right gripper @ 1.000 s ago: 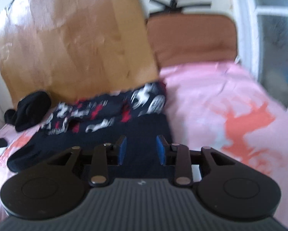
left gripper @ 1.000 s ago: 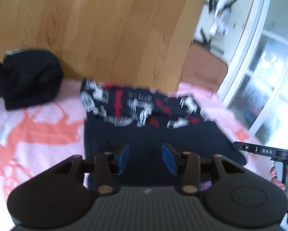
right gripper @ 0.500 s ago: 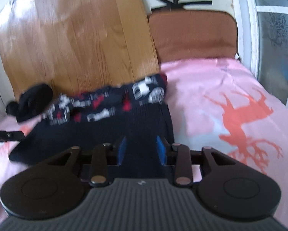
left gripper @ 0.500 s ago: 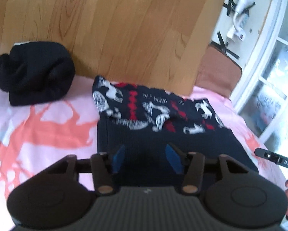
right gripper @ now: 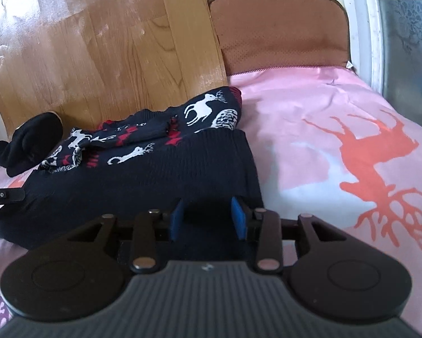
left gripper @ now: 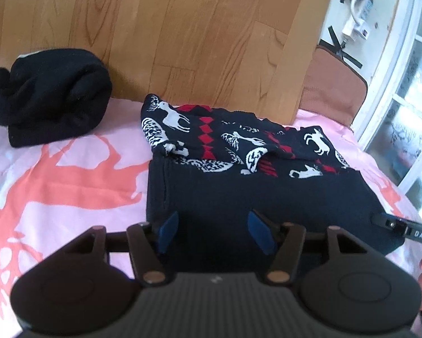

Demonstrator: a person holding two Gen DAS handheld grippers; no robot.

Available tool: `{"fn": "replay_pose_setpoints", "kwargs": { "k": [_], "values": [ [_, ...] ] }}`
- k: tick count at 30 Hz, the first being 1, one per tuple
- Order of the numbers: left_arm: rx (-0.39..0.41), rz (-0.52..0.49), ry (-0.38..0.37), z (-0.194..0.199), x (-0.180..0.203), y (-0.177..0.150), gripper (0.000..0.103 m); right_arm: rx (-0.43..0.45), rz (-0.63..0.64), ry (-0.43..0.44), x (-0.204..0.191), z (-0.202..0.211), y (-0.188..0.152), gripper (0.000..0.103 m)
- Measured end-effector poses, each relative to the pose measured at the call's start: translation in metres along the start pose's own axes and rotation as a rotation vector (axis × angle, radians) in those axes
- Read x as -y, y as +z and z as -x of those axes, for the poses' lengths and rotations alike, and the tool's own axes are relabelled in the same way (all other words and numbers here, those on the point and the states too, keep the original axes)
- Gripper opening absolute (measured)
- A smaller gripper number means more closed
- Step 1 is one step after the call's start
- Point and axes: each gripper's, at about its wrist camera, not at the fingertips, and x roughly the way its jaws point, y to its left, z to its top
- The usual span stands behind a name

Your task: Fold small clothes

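A dark navy knit sweater [left gripper: 261, 186] with white deer and red diamonds lies partly folded on the pink bedspread [left gripper: 70, 180]; it also shows in the right wrist view [right gripper: 143, 174]. My left gripper [left gripper: 215, 232] is open, its blue pads over the sweater's near hem by the left corner. My right gripper [right gripper: 208, 218] is open over the hem near the sweater's right edge. Neither holds cloth. The right gripper's tip [left gripper: 402, 225] shows at the sweater's right corner in the left wrist view.
A rolled black garment [left gripper: 50, 107] lies at the back left, also in the right wrist view [right gripper: 27, 143]. A wood-grain board [left gripper: 168, 33] leans behind the sweater. A brown headboard cushion [right gripper: 278, 31] and a window frame [right gripper: 363, 28] stand at the right.
Both grippers have come lower and closer to the sweater's near hem. Both stay open. The sweater has not moved.
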Motion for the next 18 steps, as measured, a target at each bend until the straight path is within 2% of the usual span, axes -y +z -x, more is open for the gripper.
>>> {"fn": "replay_pose_setpoints", "kwargs": {
  "k": [6,8,10,12,14,16,18],
  "values": [
    [-0.015,-0.004,0.004,0.002,0.001,0.003,0.059,-0.003,-0.024,0.023,0.001,0.002,0.004,0.049],
    [-0.041,0.019,-0.030,0.008,-0.003,0.014,0.059,-0.011,-0.042,0.034,0.001,0.006,0.014,0.049],
    [0.014,0.013,-0.050,0.022,-0.010,0.037,0.061,0.032,-0.024,0.054,0.005,0.011,0.037,0.049],
    [0.080,-0.021,-0.004,0.026,-0.013,0.070,0.065,0.057,0.001,0.047,0.010,0.004,0.071,0.049],
    [0.104,-0.050,0.018,0.014,-0.014,0.103,0.080,0.047,0.003,0.069,0.015,-0.018,0.108,0.049],
    [0.086,-0.054,0.038,-0.020,-0.014,0.138,0.081,0.014,-0.007,0.128,0.015,-0.055,0.142,0.049],
    [0.021,-0.051,0.060,-0.065,-0.010,0.165,0.080,-0.046,0.012,0.154,0.006,-0.105,0.170,0.053]
  ]
}}
